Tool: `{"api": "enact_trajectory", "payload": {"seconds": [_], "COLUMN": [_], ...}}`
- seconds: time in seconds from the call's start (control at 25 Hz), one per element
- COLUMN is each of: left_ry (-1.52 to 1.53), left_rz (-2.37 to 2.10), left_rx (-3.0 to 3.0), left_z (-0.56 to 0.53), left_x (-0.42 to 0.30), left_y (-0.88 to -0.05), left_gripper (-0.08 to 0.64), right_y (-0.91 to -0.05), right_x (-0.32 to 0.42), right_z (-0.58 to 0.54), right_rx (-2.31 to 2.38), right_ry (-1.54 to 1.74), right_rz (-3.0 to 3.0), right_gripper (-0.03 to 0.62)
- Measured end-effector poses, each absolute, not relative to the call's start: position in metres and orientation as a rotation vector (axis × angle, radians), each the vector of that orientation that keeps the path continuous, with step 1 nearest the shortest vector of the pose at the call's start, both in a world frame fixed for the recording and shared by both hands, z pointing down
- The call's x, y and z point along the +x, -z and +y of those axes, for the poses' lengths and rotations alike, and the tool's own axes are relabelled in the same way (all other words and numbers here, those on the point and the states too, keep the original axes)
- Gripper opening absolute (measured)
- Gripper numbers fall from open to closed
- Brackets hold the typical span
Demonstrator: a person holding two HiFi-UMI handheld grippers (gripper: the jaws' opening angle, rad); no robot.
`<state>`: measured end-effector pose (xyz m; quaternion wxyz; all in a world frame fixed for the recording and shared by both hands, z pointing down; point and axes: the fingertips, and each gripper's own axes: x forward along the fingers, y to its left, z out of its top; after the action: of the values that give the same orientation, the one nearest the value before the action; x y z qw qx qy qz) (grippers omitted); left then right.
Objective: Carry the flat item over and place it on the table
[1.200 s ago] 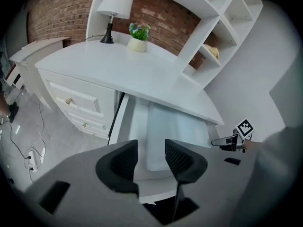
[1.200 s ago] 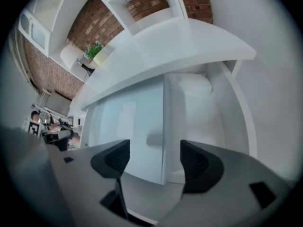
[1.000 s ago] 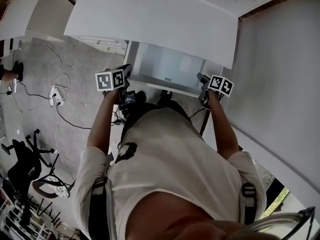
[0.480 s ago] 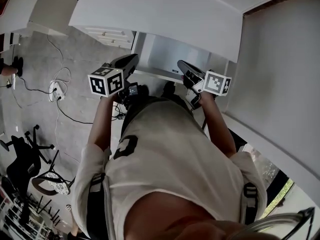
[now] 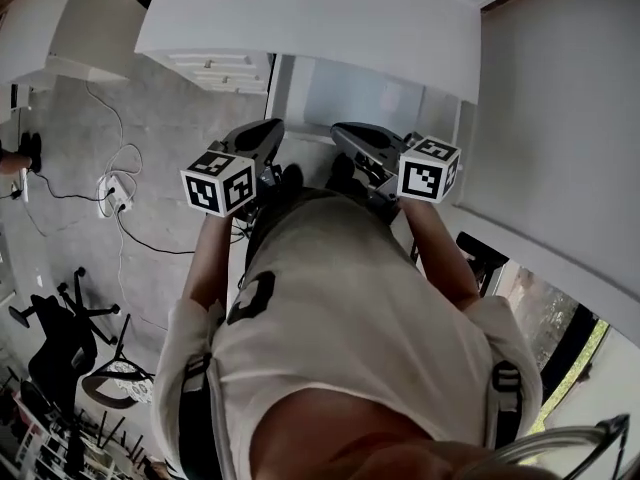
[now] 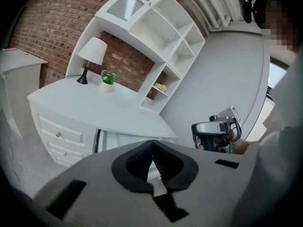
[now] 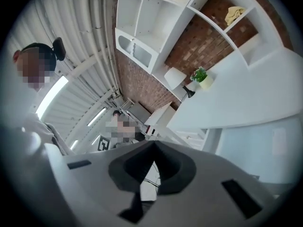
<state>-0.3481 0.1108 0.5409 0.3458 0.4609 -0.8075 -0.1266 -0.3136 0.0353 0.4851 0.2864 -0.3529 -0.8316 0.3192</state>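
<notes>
Since a second ago both tools have lifted toward me and drawn closer together. The left tool (image 5: 270, 130) and right tool (image 5: 342, 131) now point to 12 o'clock, each with its jaws pressed together on nothing. Neither grips a flat item; my best guess is the pale panel (image 5: 370, 93) under the white bench (image 5: 320, 18) at 12 o'clock, though I cannot be sure, and going in with closed tips would only shove it or knock the bench edge.
</notes>
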Motion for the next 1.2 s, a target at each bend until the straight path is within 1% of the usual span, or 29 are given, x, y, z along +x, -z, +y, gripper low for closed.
{"api": "enact_trajectory", "payload": {"seconds": [0.24, 0.44, 0.72, 1.0, 1.2], "left_ry": [0.333, 0.277, 0.247, 0.188, 0.115], "left_rz": [-1.998, -1.954, -1.966, -1.966, -2.021], "left_rx": [1.318, 1.406, 1.435, 1.453, 1.471], "left_z": [0.101, 0.093, 0.075, 0.040, 0.037], "left_x": [-0.322, -0.311, -0.290, -0.256, -0.253], "left_y": [-0.549, -0.542, -0.528, -0.516, -0.497], "left_gripper": [0.020, 0.020, 0.020, 0.020, 0.020], "right_y": [-0.481, -0.479, -0.472, -0.460, -0.456], "right_x": [-0.294, -0.270, -0.250, -0.216, -0.192], "right_z": [0.051, 0.048, 0.046, 0.014, 0.004], "right_rx": [-0.916, -0.863, -0.907, -0.961, -0.967], "right_ry": [-0.957, -0.944, -0.918, -0.878, -0.918], "right_rz": [-2.215, -2.254, -2.283, -2.310, -2.299], "right_gripper": [0.011, 0.011, 0.011, 0.011, 0.010]}}
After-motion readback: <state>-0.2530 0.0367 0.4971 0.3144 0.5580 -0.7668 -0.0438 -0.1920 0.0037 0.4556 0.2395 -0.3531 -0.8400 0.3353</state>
